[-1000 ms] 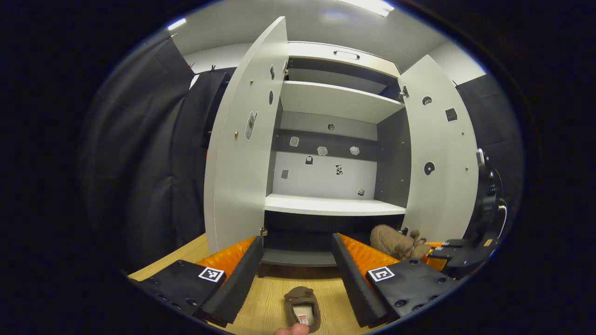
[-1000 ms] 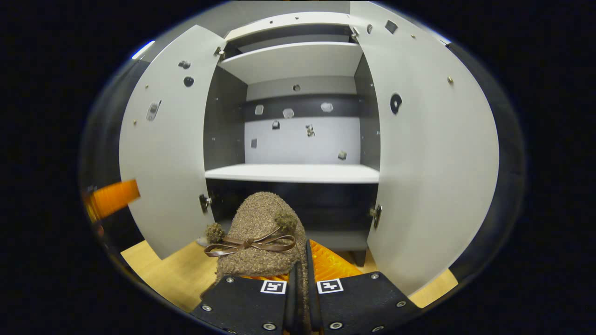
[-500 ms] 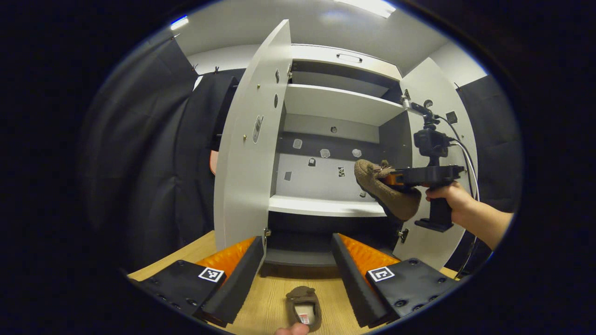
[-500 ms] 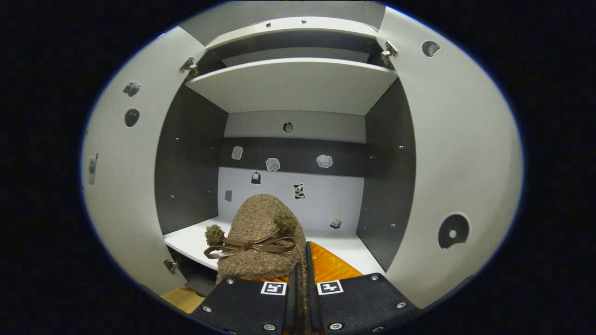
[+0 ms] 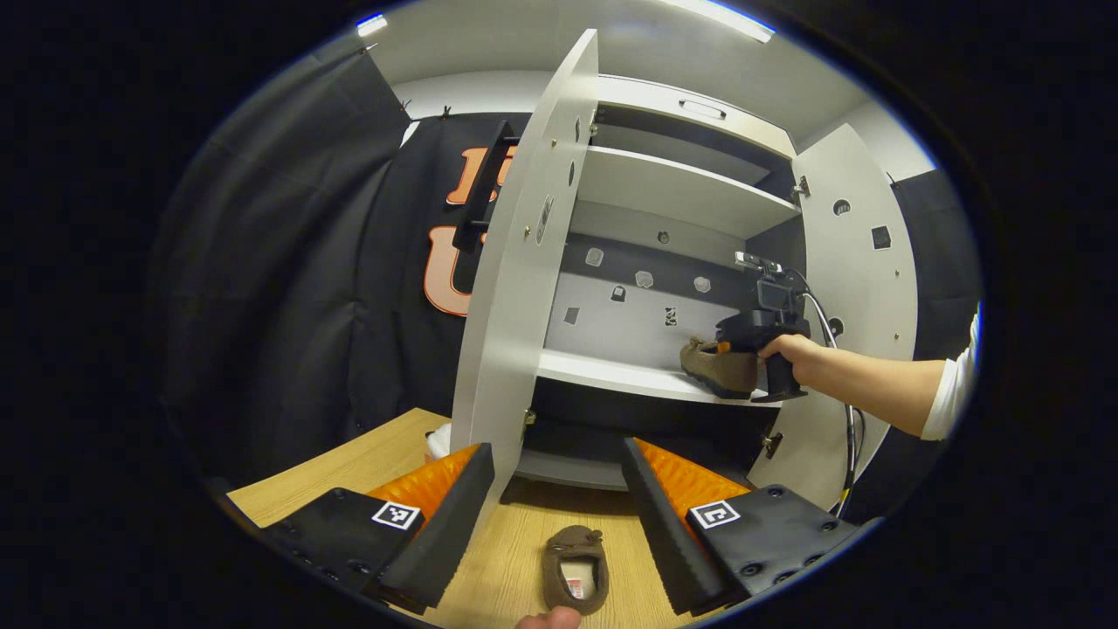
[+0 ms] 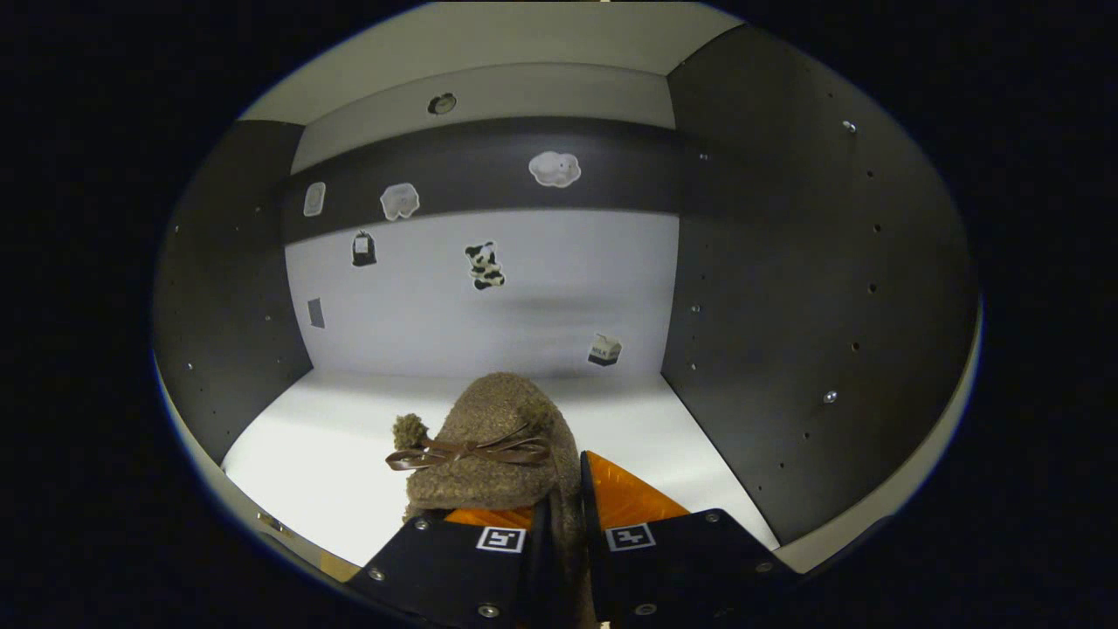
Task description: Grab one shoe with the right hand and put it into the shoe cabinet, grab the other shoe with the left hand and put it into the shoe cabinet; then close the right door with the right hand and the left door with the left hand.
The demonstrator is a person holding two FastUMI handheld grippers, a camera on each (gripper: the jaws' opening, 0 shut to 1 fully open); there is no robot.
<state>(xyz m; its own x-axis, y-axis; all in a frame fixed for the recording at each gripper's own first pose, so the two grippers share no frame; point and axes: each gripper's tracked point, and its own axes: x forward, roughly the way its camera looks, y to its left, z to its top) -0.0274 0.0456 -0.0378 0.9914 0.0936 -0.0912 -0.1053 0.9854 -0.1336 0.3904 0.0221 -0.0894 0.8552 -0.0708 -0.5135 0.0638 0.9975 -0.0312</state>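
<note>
Right gripper view: the right gripper [image 6: 563, 533] sits low in the frame, its two fingers nearly together and pinching the side edge of a fuzzy brown shoe [image 6: 485, 450] with a thin bow across its top. The shoe's toe points into the cabinet [image 6: 786, 262], over the white shelf [image 6: 323, 454] at lower left of the frame. Small stickers dot the back panel at upper left and centre.

Left gripper view: the left gripper [image 5: 559, 507] is at the bottom of the frame, its fingers spread wide apart and gripping nothing. Between them, at bottom centre, the second shoe [image 5: 575, 570] lies on the wooden floor [image 5: 367, 463], opening upward. The cabinet's left door [image 5: 524, 262] stands open at centre frame, the right door [image 5: 860, 288] open at right. At centre right, a hand [image 5: 790, 354] reaching from the right edge grips the other gripper [image 5: 725, 342], which has the first shoe [image 5: 721, 369] at the front edge of the shelf [image 5: 611, 374]; whether the sole touches the shelf cannot be told.
</note>
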